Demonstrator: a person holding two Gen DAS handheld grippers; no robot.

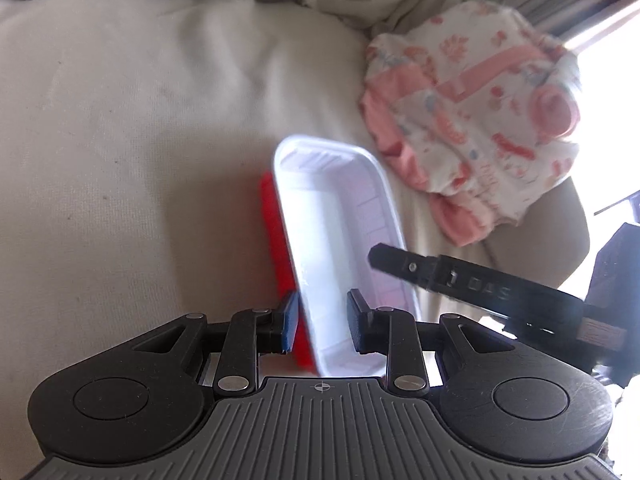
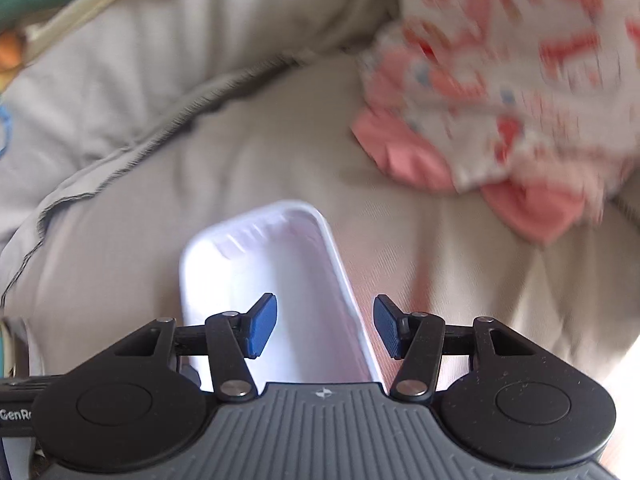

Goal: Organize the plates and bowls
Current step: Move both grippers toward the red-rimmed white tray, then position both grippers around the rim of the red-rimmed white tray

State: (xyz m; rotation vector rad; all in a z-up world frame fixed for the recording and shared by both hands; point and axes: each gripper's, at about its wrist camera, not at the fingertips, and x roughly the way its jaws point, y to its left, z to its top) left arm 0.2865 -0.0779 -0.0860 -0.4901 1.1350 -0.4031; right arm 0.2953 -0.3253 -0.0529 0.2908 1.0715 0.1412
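Two stacked trays, white tray point(image 1: 336, 248) over red tray point(image 1: 274, 232); both grippers' jaws open w/o grip.

We look from the left wrist camera forward along the left gripper point(image 1: 322, 322), low and close over a beige cushion point(image 1: 140, 140), facing a white tray point(image 1: 340, 240) that runs from 6 o'clock toward the centre. The right gripper point(image 1: 460, 276) enters this view at 4 o'clock. From the right wrist camera we look along the right gripper point(image 2: 325, 326), equally close, angled down at the same tray point(image 2: 280, 280), its far end toward 11 o'clock. Both views share the tray, the cushion and a pink patterned cloth point(image 1: 480, 112) at 2 o'clock, which sits at 1 to 2 o'clock point(image 2: 520, 80) in the right view, blurred.
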